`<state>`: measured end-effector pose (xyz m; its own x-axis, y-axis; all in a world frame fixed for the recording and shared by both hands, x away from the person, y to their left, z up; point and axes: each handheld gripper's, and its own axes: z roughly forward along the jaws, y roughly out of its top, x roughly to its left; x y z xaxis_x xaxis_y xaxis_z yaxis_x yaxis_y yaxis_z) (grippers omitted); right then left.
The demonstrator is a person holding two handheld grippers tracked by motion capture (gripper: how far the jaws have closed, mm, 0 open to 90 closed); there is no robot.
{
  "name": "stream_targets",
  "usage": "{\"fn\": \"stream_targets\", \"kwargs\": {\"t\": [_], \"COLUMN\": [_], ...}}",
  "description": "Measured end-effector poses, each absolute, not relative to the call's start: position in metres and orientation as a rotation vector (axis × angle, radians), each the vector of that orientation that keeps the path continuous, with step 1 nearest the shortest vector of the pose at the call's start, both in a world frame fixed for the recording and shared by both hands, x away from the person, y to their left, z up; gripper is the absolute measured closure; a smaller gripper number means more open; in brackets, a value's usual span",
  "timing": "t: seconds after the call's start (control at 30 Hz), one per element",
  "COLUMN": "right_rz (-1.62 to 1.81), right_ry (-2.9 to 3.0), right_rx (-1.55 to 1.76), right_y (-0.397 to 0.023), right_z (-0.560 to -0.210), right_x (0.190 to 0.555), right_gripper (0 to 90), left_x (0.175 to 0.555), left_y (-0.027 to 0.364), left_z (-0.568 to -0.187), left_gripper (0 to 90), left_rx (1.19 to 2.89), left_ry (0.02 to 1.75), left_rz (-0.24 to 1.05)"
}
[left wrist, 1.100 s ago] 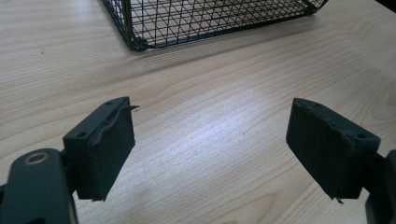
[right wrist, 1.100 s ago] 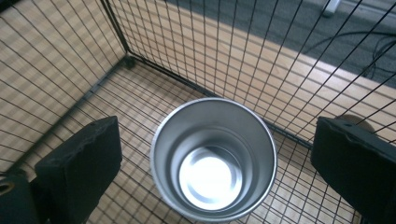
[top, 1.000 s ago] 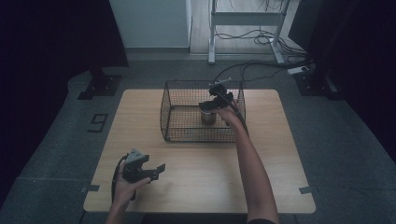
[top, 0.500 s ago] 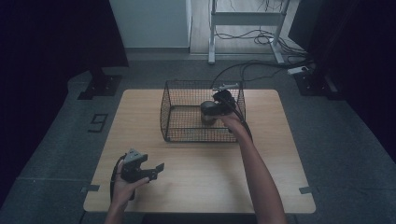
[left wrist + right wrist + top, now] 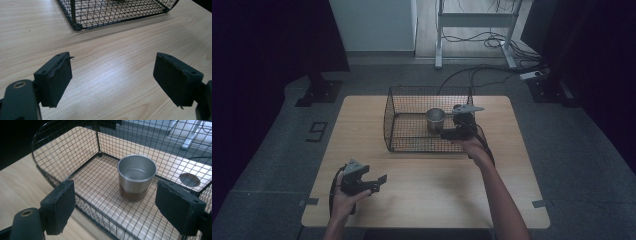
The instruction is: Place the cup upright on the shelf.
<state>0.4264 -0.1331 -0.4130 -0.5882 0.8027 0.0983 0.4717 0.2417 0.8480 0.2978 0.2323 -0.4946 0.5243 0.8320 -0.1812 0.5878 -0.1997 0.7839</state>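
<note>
A steel cup (image 5: pixel 435 119) (image 5: pixel 136 176) stands upright on the floor of a black wire basket (image 5: pixel 412 145) (image 5: pixel 75 147) at the back of the wooden table (image 5: pixel 437 200). My right gripper (image 5: pixel 451 125) (image 5: pixel 117 207) hovers at the basket's right side, just short of the cup. Its jaws have just been closing but still stand wide apart, and nothing is between them. My left gripper (image 5: pixel 379 182) (image 5: pixel 112 77) is open and empty, low over the table's near left part, pointing at the basket's corner (image 5: pixel 75 26).
A round hole (image 5: pixel 189 179) in the tabletop lies beyond the basket's far wall. Past the table's far edge, cables and a metal stand (image 5: pixel 472 20) are on the floor. A "9" mark (image 5: pixel 317 131) is on the floor to the left.
The right gripper has let go of the cup, which now stands in the basket, and has drawn back to the right of it. The left gripper has stayed put.
</note>
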Motion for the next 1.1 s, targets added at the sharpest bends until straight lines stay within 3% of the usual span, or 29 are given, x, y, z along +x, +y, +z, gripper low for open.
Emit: {"fn": "stream_targets", "kwargs": {"t": [0.63, 1.1], "right_rz": [1.350, 1.323], "right_ry": [2.100, 2.122], "right_rx": [1.124, 1.163], "right_y": [-0.173, -0.180], "right_z": [-0.449, -0.494], "right_x": [0.347, 0.317], "right_gripper": [18.5, 19.1], "left_x": [0.298, 0.299], "left_y": [0.227, 0.223], "left_z": [-0.497, -0.499], "left_gripper": [15.7, 15.6], "left_rx": [1.922, 1.939], "left_ry": [1.160, 1.154], "left_rz": [0.362, 0.358]}}
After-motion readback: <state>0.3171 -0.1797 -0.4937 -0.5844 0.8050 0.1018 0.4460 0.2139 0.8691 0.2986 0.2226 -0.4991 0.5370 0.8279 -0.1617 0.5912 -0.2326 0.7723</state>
